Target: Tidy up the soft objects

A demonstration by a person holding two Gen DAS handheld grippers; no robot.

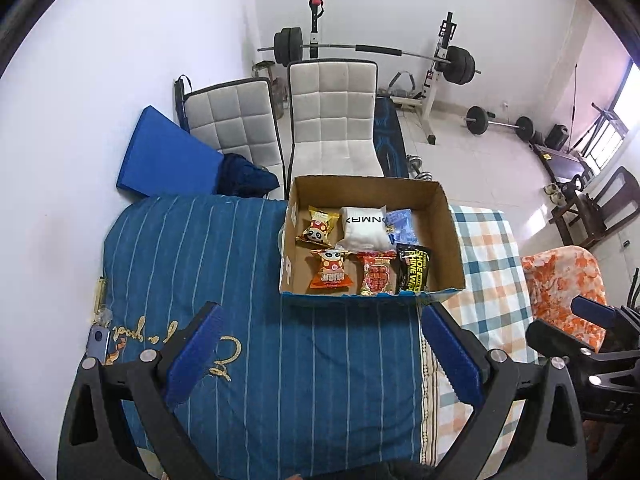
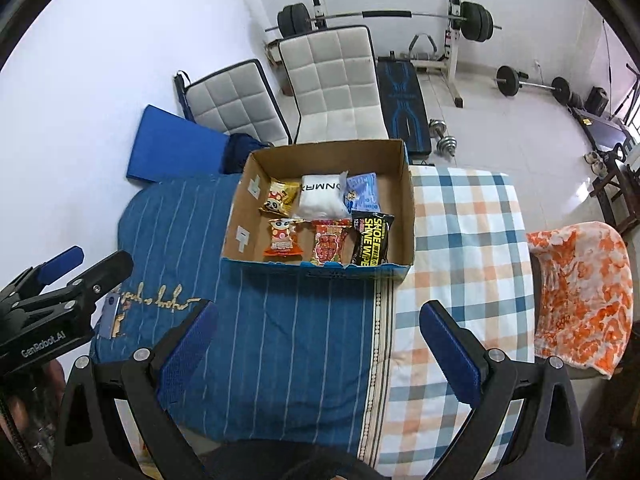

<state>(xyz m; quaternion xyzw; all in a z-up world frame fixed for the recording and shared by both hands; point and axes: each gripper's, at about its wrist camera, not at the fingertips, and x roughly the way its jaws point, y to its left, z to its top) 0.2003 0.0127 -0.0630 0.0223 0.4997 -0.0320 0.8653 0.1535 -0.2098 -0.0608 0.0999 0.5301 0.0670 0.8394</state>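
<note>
The left gripper (image 1: 320, 354) is a matte black plastic frame with triangular cut-outs in its two arms, round silver screws at the pivots, and two long fingers (image 1: 194, 354) faced with bright blue, finely ribbed pads. The right gripper (image 2: 318, 350) looks the same: black arms, silver screw heads, blue textured pads on its fingers (image 2: 188, 350). Seen from the right wrist camera, the left one's black body carries white lettering that reads roughly "GenRobot.AI", with what may be a bit of skin just below it at the dark edge.
</note>
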